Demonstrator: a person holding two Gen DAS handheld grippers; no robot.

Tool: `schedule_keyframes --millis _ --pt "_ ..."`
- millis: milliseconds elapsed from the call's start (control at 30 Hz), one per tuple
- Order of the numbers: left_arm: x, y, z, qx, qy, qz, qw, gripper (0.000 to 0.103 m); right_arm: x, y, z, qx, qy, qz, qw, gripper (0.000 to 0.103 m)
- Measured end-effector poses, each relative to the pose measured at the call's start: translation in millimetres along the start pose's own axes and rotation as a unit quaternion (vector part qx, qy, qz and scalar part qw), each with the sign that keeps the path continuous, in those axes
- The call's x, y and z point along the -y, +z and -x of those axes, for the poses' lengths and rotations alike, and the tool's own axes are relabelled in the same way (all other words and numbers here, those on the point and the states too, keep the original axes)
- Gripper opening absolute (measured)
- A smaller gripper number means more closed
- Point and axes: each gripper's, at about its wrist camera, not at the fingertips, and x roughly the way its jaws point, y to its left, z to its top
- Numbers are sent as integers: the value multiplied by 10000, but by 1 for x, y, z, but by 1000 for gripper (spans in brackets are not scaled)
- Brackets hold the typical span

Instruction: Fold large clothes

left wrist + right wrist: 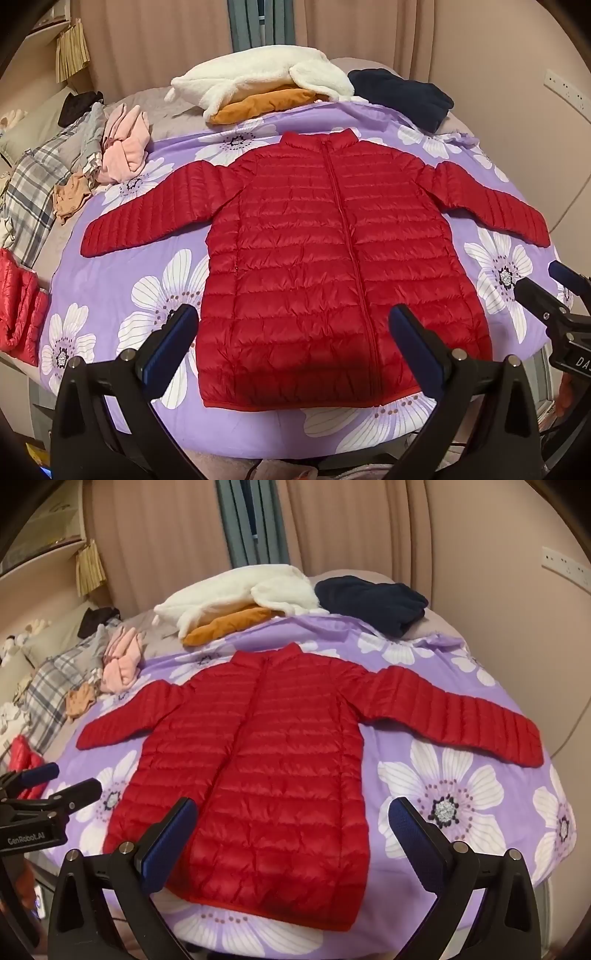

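Note:
A red quilted puffer jacket [325,251] lies flat, front up and zipped, on a purple floral sheet [122,273], both sleeves spread out to the sides. It also shows in the right wrist view [258,753]. My left gripper [293,325] is open and empty, held above the jacket's hem. My right gripper [291,816] is open and empty, above the hem's right part. The right gripper shows at the right edge of the left wrist view [546,284]; the left gripper shows at the left edge of the right wrist view [55,779].
Folded white, orange and navy clothes [266,85] lie at the far end of the bed. A heap of pink, plaid and tan clothes [85,162] lies at the left. Another red puffer garment [18,310] sits at the near left edge. Curtains and a wall stand behind.

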Motion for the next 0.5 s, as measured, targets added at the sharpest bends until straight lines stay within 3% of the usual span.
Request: schedule_keyframes --millis 500 --pt "-3 -1 1 -4 -22 13 10000 103 -1 -1 1 -21 7 -17 10000 102"
